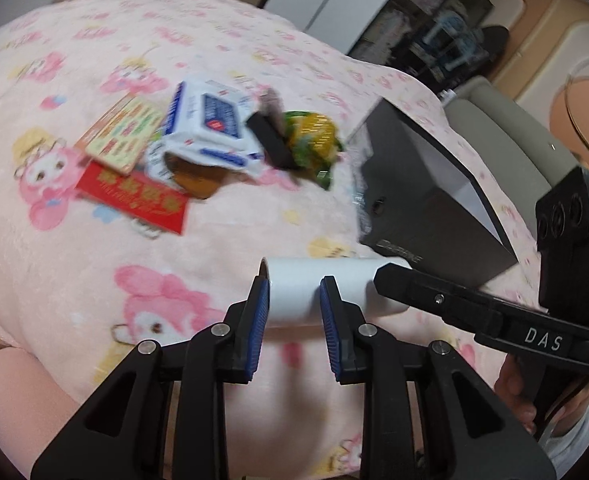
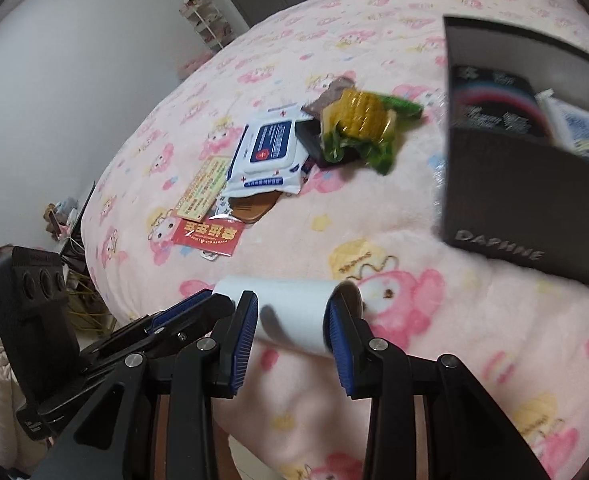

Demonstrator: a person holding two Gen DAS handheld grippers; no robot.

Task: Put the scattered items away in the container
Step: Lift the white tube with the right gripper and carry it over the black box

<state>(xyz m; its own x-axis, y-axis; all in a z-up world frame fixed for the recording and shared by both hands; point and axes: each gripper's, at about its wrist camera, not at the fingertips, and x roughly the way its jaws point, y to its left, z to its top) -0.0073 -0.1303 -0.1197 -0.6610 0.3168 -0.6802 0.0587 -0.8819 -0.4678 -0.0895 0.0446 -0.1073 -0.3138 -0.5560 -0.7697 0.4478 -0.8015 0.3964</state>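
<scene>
Left wrist view shows the left gripper [image 1: 294,300] pinching one end of a white roll [image 1: 314,292], while the right gripper [image 2: 290,316] clamps the other end; the roll hangs just above the pink blanket [image 2: 434,340]. A dark box [image 2: 526,216] sits near, to the right. Wipes pack [image 2: 270,152], corn packet [image 2: 358,120] and red envelope [image 2: 208,236] lie scattered beyond.

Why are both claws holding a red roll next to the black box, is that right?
Not quite: the roll is white, not red, as the right wrist view shows. Both the left claw and the right claw do hold it, next to the black box.
</scene>
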